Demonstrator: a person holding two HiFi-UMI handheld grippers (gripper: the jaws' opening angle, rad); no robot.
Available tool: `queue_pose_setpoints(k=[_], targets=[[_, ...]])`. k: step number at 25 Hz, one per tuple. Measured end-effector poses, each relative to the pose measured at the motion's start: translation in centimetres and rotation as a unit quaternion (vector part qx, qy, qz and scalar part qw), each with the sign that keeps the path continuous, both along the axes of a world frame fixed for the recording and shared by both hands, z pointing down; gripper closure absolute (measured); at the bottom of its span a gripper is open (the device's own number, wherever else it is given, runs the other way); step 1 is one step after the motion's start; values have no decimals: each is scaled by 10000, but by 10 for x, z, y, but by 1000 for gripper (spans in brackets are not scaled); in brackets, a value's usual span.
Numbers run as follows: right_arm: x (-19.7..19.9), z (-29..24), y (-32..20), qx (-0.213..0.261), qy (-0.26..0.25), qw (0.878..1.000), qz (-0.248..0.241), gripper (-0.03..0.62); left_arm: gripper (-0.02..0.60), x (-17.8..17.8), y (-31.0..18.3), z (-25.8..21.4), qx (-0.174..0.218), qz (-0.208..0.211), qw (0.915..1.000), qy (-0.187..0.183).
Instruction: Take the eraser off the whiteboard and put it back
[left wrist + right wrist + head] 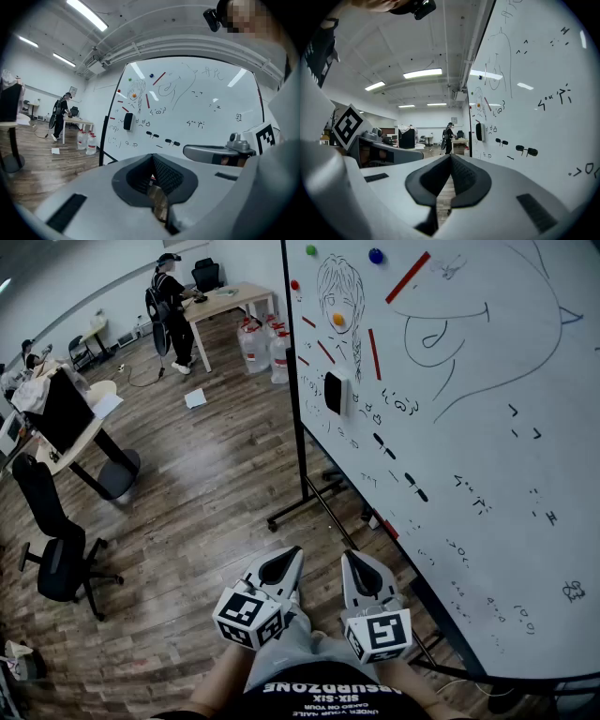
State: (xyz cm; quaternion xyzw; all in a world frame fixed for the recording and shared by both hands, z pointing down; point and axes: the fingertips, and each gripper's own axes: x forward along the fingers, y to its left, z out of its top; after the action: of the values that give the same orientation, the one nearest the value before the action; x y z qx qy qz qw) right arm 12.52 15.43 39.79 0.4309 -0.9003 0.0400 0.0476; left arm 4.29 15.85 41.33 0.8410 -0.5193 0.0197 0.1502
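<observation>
Left hand-held gripper point(292, 554) and right hand-held gripper point(350, 557) are closed, empty; eraser point(334, 393) hangs upright on whiteboard point(497, 427)

Open-plan office, a standing whiteboard point(487, 409) along one side.
Marker sketches and magnets cover the board, which stands on a black frame over plank flooring point(197, 512). Across the room are a wooden desk point(230, 296) with a person point(172, 310) standing at it, a black swivel chair point(58, 554) and water jugs point(267, 348), under ceiling strip lights point(422, 73).
</observation>
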Motion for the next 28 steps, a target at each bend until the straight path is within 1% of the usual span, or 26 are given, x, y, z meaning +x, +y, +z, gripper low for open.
queue_pose_setpoints(k=[4,10,14,17,22,28], targets=[[-2,0,-10,58,-6,10000,54,595,574,-4,-13,-6,119,-3,9999,-6],[-13,-3,-23,136,-24,9999,-4,595,574,-10,-33,-17,275,54,9996,35],[-16,-5,-41,132,-90,9998,106,595,574,-14,-54,-22,354,134,9993,18],[-18,-8,-56,178,-49,9997,161,595,574,-19,-71,-27,418,179,9990,17],[-27,-13,-80,253,-11,9995,191,595,574,-29,-98,-37,554,184,9983,4],[-34,-13,-104,214,14,9994,254,595,574,-38,-130,-46,681,216,9974,37]])
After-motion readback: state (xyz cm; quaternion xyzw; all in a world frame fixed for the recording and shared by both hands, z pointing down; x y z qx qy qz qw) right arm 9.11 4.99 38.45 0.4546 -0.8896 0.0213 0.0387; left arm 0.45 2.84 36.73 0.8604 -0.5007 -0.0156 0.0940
